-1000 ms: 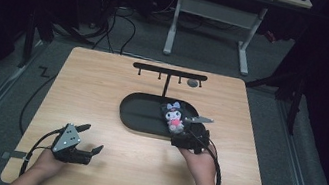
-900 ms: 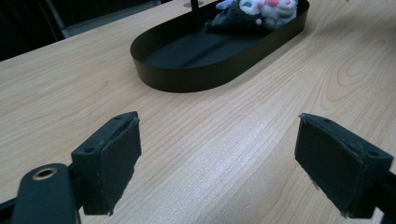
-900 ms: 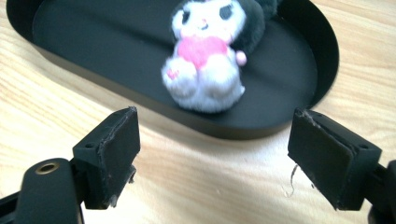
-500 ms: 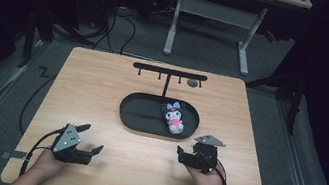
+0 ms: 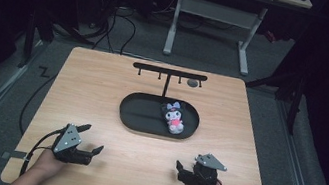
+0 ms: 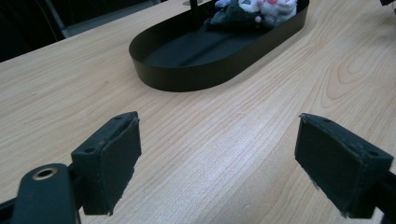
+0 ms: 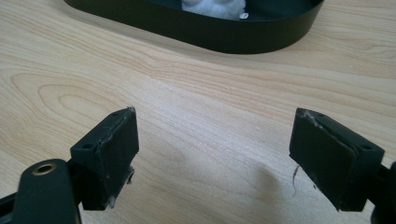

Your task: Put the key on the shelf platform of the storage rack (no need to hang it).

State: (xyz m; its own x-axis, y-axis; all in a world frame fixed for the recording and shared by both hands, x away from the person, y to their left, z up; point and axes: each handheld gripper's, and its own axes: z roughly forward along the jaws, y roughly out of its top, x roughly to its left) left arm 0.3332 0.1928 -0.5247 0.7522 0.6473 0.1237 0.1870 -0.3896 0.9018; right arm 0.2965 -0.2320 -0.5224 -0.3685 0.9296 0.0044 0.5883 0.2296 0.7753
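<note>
Pale wooden table point(image 5: 101, 97) carries the plush toy point(image 5: 174, 117) inside the black oval tray point(image 5: 137, 121), so both the right gripper point(image 5: 186, 171) and left gripper point(image 5: 91, 142), jaws spread and empty, should simply settle low near the front edge, well apart from it.

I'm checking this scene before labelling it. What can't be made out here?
- Plush toy in the right gripper view: cut off by the top edge and the black tray wall.
- Plush toy's head in the left gripper view: cut off by the top edge.
- Small round thing under the rack, high view: too small.
</note>
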